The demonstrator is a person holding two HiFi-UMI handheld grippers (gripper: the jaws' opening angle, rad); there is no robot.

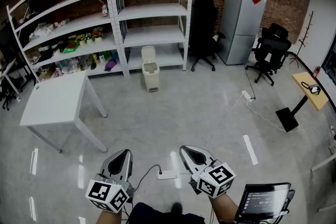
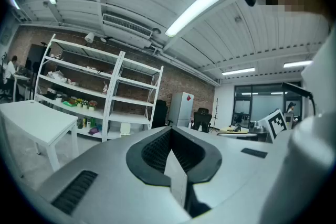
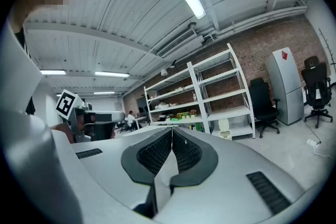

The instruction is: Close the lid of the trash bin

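Down low, closest to the person, are the left tongs (image 1: 124, 152) and the right tongs (image 1: 185, 149). They sit side by side and point level across the room. Each pair is pressed together, with nothing pinched inside. On the floor between them lies a white plug strip (image 1: 169, 174) with a cord. A small screen (image 1: 262, 201) is just beside the right tongs. Farther off on the left stands a white counter (image 1: 52, 102). Far across the shiny floor is the trash bin (image 1: 150, 77), small and cream, well apart from both tongs. Its lid (image 1: 148, 53) stands up, open. The bin sits on the floor, right in front of the tall white shelves (image 1: 152, 10). A grey fridge (image 1: 241, 23) stands farther right, by the brick wall.
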